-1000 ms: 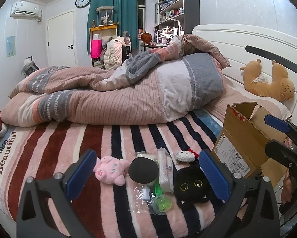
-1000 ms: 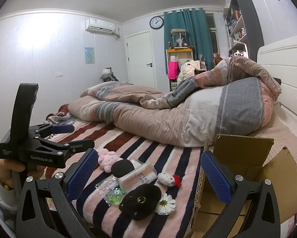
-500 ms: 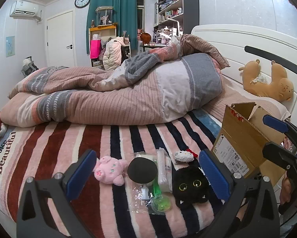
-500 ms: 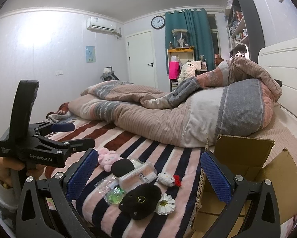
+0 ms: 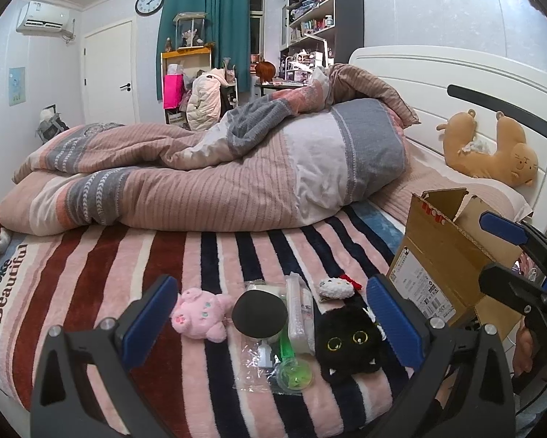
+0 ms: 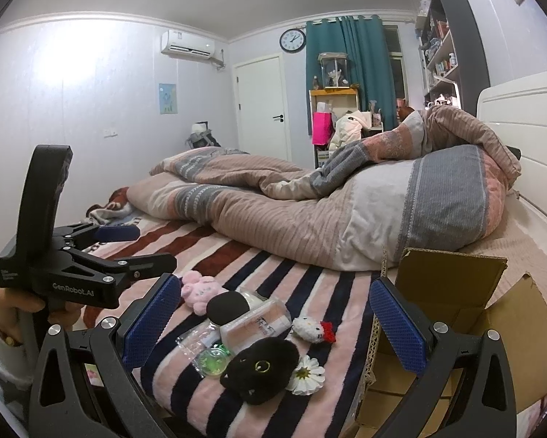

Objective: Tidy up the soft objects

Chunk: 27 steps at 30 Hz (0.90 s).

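Note:
Small soft things lie in a cluster on the striped blanket: a pink plush pig [image 5: 199,312] [image 6: 199,289], a black round puff [image 5: 259,314] [image 6: 226,306], a black cat plush [image 5: 348,341] [image 6: 260,368], a small white kitty plush with a red bow [image 5: 336,287] [image 6: 312,328] and a white daisy [image 6: 305,374]. Clear plastic packets and a green ball [image 5: 294,372] [image 6: 211,359] lie among them. An open cardboard box [image 5: 441,255] [image 6: 452,335] stands to their right. My left gripper [image 5: 270,321] is open and empty just short of the cluster. My right gripper [image 6: 273,332] is open and empty, also before it.
A rumpled striped duvet [image 5: 207,179] fills the bed behind the cluster. A tan plush [image 5: 492,153] leans on the white headboard [image 5: 456,84]. The other gripper shows at each view's edge: the right one [image 5: 521,266] by the box, the left one [image 6: 91,259] at the left.
Both views shifted only slightly; the left gripper edged a little closer to the cluster. Nothing was grasped or moved.

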Motion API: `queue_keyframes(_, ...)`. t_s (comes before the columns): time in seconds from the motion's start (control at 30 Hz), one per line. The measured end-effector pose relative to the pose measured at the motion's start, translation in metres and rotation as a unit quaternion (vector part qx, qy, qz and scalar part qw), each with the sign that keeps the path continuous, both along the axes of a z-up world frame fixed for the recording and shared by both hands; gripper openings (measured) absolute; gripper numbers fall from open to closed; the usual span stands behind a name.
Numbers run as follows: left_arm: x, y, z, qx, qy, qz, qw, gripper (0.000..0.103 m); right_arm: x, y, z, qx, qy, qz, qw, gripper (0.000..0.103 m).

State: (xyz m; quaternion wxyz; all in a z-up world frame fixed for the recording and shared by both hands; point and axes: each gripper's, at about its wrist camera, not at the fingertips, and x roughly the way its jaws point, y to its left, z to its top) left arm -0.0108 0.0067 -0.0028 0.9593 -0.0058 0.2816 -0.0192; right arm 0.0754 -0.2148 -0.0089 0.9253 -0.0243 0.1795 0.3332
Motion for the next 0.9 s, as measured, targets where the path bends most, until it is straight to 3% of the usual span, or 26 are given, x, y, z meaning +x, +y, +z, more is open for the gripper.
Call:
queue_keyframes(0.33, 0.000, 0.000, 0.001, -0.005, 0.000, -0.004, 1.0000, 0.103, 0.000, 0.001, -0.001, -0.014, 0.007, -0.009, 1.000, 0.103)
queue_keyframes(0.43, -0.001, 0.007, -0.001, -0.006, -0.003, -0.007, 1.0000, 0.103, -0.008, 0.006, 0.002, -0.039, -0.021, -0.030, 0.999, 0.103)
queue_keyframes(0.67, -0.004, 0.039, -0.005, -0.009, -0.007, -0.004, 0.9999, 0.103, -0.021, 0.039, 0.011, -0.090, -0.029, -0.016, 0.995, 0.103)
queue_keyframes(0.87, -0.003, 0.072, -0.019, -0.001, 0.002, 0.005, 1.0000, 0.103, -0.032, 0.073, -0.001, -0.122, -0.035, -0.008, 0.992, 0.103)
queue_keyframes(0.9, -0.003, 0.077, -0.022, 0.001, 0.005, 0.007, 1.0000, 0.103, -0.031, 0.078, -0.005, -0.129, -0.030, -0.005, 0.991, 0.099)
